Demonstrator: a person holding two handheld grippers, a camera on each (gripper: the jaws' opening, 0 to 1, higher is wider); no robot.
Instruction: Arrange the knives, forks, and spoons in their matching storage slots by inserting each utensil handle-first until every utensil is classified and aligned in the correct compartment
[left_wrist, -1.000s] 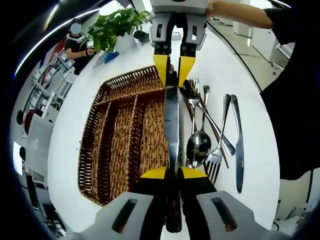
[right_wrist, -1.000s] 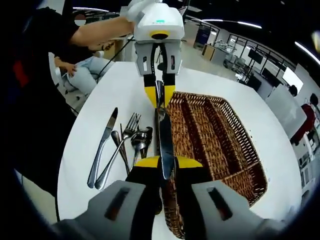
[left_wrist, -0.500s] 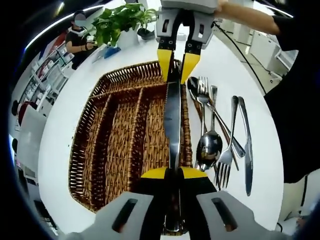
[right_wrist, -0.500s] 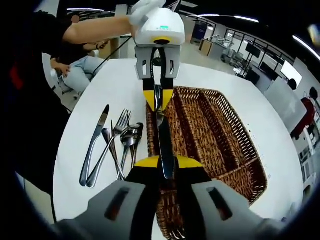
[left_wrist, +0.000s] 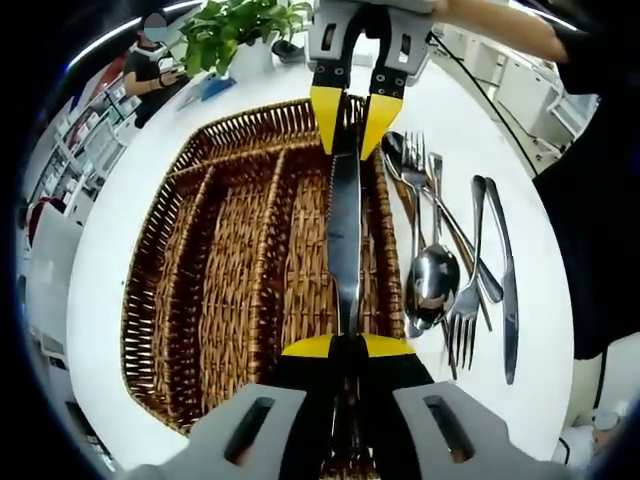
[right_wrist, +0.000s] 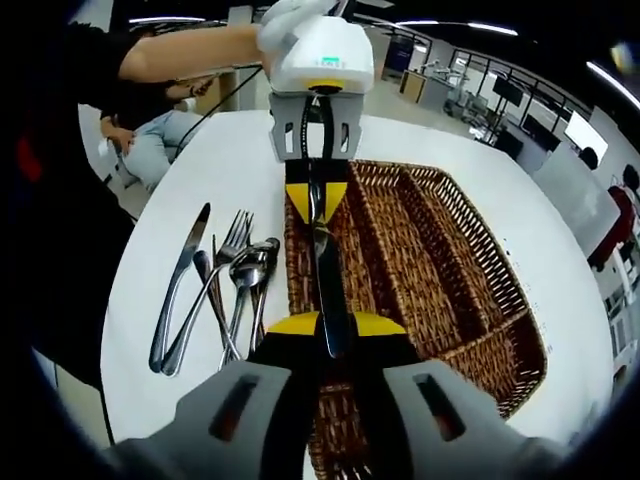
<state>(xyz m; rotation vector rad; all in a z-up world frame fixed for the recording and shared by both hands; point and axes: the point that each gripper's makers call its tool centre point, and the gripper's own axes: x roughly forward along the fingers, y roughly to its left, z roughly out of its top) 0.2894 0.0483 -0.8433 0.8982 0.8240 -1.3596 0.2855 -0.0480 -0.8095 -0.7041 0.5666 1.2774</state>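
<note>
A table knife hangs level over the wicker basket, above the compartment nearest the loose cutlery. My left gripper is shut on one end and my right gripper is shut on the other. In the right gripper view the same knife runs from my right gripper up to my left gripper, over the basket. Beside the basket lie spoons, a fork and another knife. The basket's three long compartments look bare.
The round white table carries a potted plant at its far side. A seated person is behind it. In the right gripper view the loose knife and spoons lie left of the basket, near another seated person.
Both grippers have carried the knife sideways, from along the basket's rim next to the loose cutlery to over the basket's nearest compartment. Both stay shut on it.
</note>
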